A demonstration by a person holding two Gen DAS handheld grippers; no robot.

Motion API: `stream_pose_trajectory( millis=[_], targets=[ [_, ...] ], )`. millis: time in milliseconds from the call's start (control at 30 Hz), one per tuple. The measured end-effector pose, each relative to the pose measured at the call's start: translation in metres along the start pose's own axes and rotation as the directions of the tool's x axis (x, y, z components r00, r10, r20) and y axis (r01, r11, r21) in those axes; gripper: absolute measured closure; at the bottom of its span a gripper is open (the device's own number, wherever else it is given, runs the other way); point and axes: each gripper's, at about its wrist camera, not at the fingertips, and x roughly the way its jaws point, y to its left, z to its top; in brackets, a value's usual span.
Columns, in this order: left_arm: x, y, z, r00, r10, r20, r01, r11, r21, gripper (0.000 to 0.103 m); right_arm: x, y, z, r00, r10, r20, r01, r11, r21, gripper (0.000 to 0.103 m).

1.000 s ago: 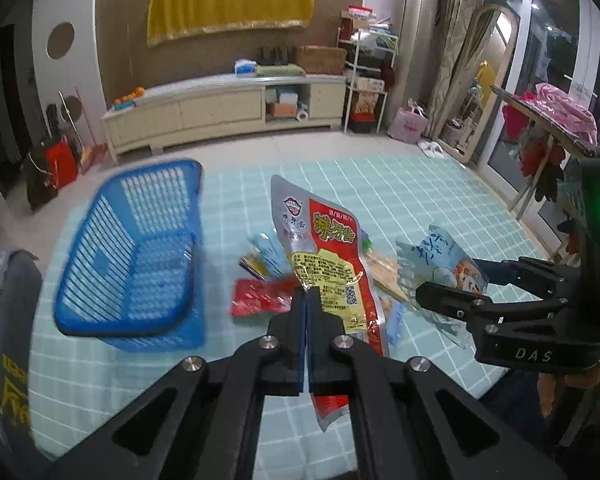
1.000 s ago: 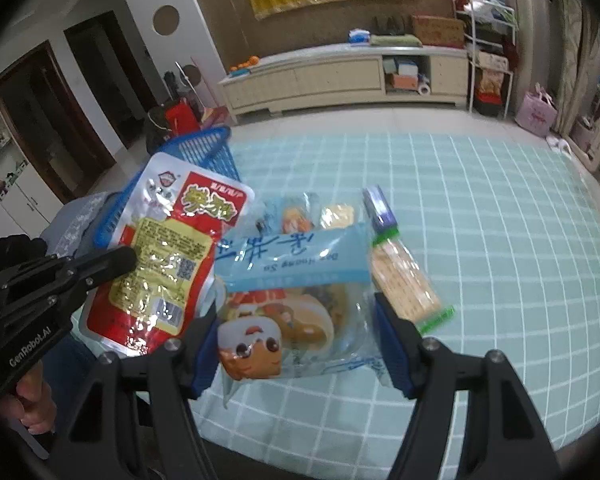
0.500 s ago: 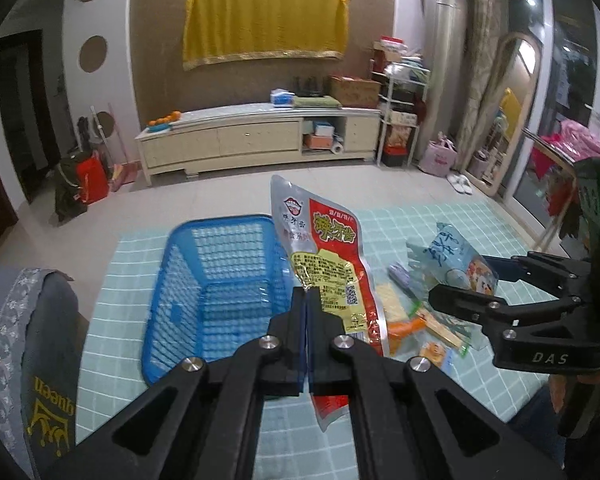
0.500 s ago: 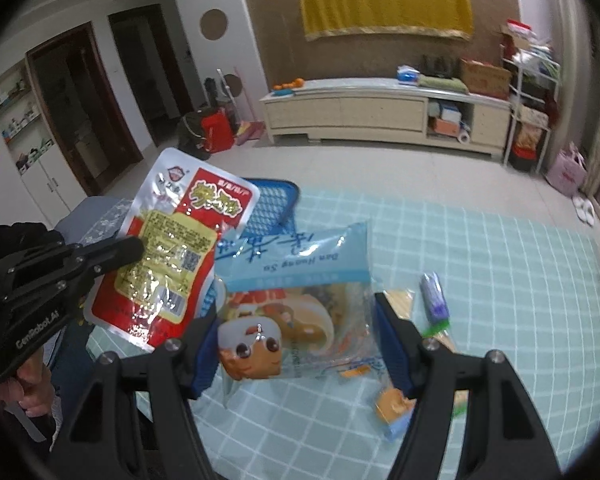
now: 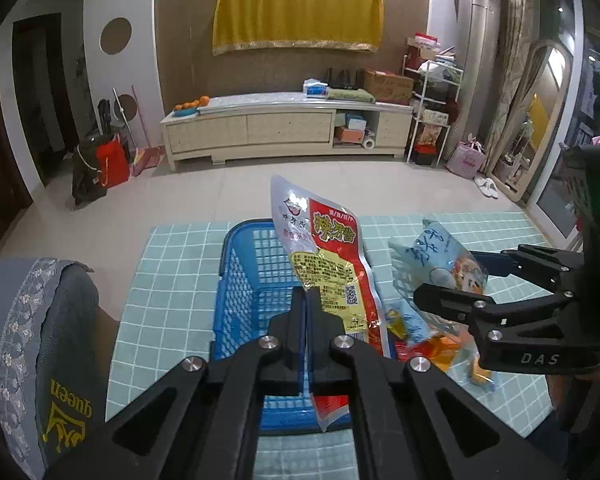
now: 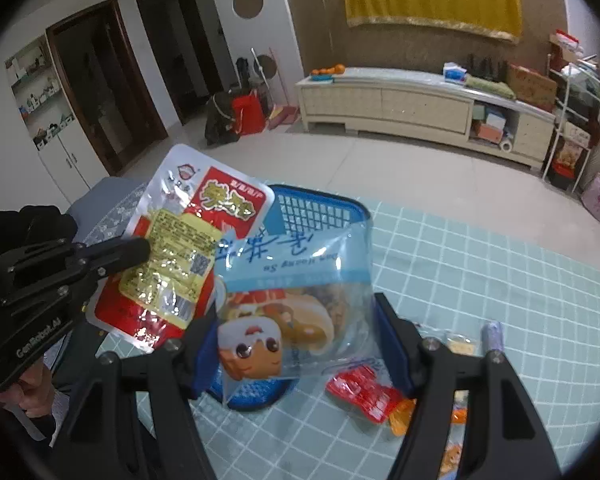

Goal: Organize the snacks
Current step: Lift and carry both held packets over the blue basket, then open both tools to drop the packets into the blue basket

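**Both grippers now over the basket**

Since 1 s ago both views have swung from the snack pile to the blue basket (image 5: 244, 304). It was off to the left of the red-and-yellow packet (image 5: 328, 276); it now sits directly behind and under it. In the right wrist view the pale blue bun bag (image 6: 296, 292) now overlaps the basket rim, and the loose snacks (image 6: 364, 392) have slid to lower right.

You are in a home living room: low cream TV cabinet (image 5: 288, 130) along the wall, yellow cloth (image 5: 298, 8) hung above it, tiled floor (image 5: 204, 196), slippers (image 5: 487, 188) by the glass door.
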Motion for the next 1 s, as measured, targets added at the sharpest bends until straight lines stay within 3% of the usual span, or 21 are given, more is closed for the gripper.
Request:
stream_pose_trajectory(
  millis=[400, 933, 967, 1000],
  targets=[
    [0.066, 0.038, 0.005, 0.995, -0.006, -0.095, 0.003, 0.999, -0.033, 0.103, 0.066, 0.000, 0.025, 0.995, 0.012, -0.102, -0.012, 1.000, -0.002, 0.031],
    [0.096, 0.038, 0.016, 0.991, 0.002, -0.133, -0.002, 1.000, -0.002, 0.102, 0.087, 0.004, 0.034, 0.990, -0.039, -0.133, 0.037, 0.999, -0.022, 0.029],
    [0.095, 0.038, 0.016, 0.992, 0.009, -0.128, -0.009, 1.000, 0.002, 0.100, 0.088, 0.004, 0.034, 0.990, -0.041, -0.137, 0.038, 0.999, -0.021, 0.025],
    [0.091, 0.035, 0.017, 0.993, 0.030, -0.113, -0.028, 0.999, 0.019, 0.091, 0.089, 0.007, 0.033, 0.989, -0.046, -0.143, 0.044, 0.999, -0.021, 0.022]
  ],
)
